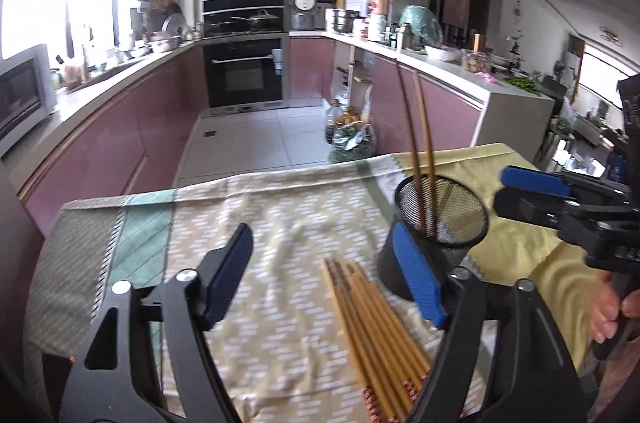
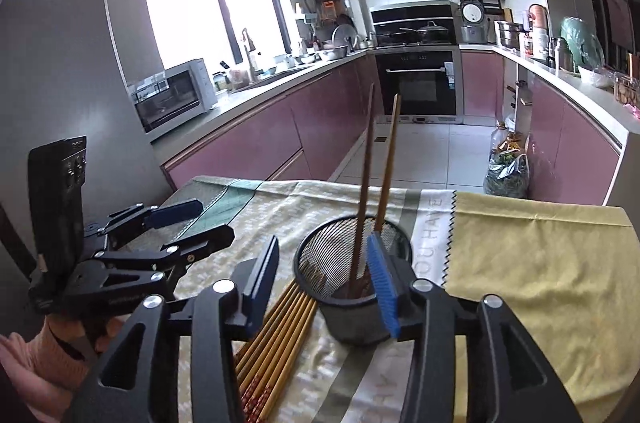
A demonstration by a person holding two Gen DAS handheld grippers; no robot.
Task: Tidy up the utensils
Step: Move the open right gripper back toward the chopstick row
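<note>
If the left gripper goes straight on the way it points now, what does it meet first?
Most likely the loose chopsticks on the cloth, which lie between the open left gripper's fingers. The mesh cup stands just beside its right finger.

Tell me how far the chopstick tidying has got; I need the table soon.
Done: two brown wooden chopsticks stand in the black mesh cup. In hand: nothing; both the left tongs and right tongs are open and empty, above the patterned tablecloth. Left: a bundle of tan bamboo chopsticks still lies flat beside the cup, so most of the job remains.
</note>
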